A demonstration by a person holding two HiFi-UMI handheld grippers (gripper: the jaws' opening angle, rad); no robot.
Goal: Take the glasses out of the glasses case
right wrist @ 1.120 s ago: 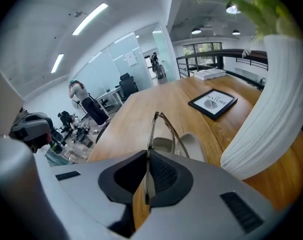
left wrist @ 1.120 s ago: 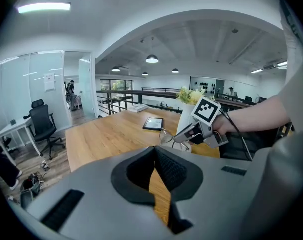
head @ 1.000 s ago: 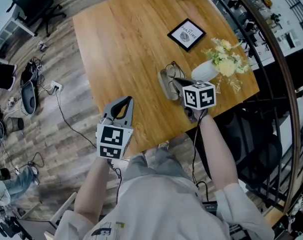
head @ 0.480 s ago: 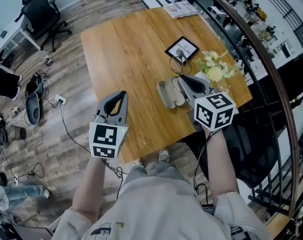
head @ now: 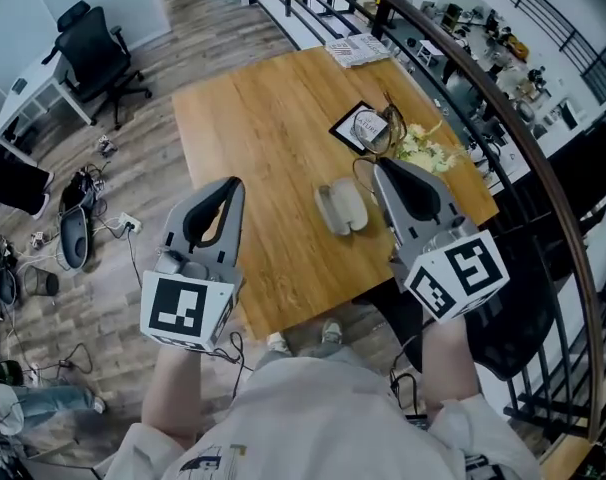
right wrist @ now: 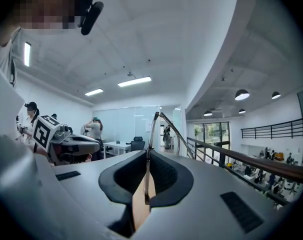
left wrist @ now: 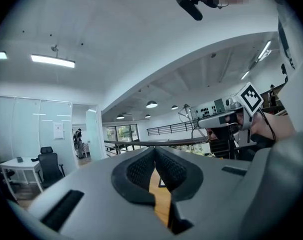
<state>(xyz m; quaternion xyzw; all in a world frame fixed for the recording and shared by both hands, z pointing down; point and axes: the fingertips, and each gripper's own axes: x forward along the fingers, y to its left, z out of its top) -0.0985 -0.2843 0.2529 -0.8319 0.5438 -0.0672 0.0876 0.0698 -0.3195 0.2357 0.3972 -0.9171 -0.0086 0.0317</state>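
Thin wire glasses pinched in right hand-held gripper; left hand-held gripper closed, empty; grey case mid-frame on wooden desk; office chair upper left.

Table: warm wood, visible grain, satin sheen. Glasses: thin wire metal, glinting. Glasses case: grey, matt. Right gripper: smooth matt grey plastic; pads black, finely ribbed.

no legible text, print on the framed card too small to read
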